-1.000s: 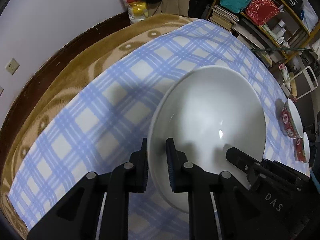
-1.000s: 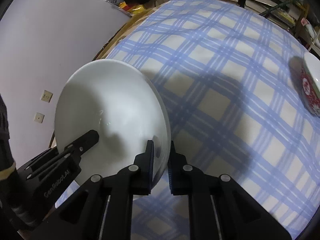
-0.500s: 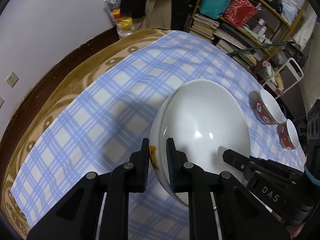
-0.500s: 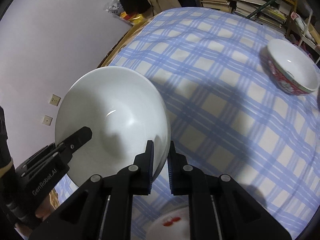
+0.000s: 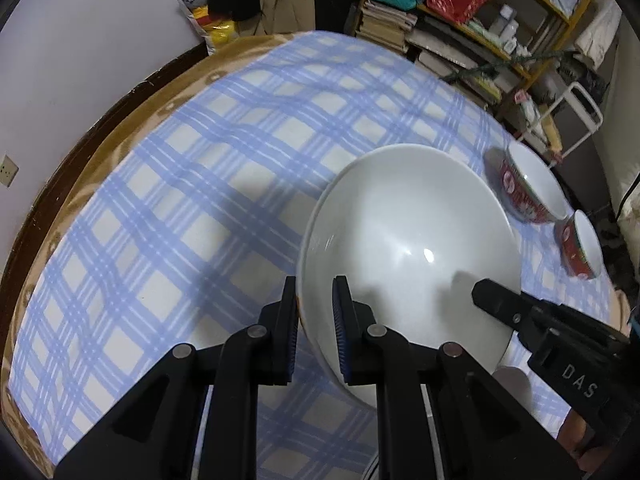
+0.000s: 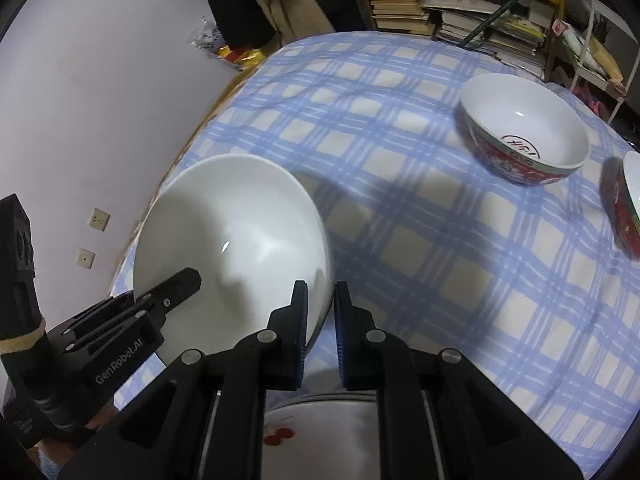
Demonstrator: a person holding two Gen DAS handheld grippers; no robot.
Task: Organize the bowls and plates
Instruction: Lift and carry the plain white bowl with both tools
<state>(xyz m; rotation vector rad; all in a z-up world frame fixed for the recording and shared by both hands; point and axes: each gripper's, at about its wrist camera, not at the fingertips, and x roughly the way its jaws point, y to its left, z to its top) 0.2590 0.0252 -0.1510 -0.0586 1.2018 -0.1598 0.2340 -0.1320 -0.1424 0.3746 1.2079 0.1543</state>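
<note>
Above the checked tablecloth (image 5: 208, 184), a white bowl (image 5: 408, 248) is clamped at opposite rims by the left gripper (image 5: 316, 320) and right gripper (image 6: 320, 320); two red bowls (image 6: 524, 128) remain unstacked far right.

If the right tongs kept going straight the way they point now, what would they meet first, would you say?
Beyond the white bowl whose rim the right tongs clamp, probably the checked tablecloth; depth is unclear.

White bowl (image 5: 408, 248) held tilted above the bench.
Two red bowls (image 6: 524, 128) (image 6: 630, 208) stand upright beyond it; plate (image 6: 320, 436) beneath.
</note>
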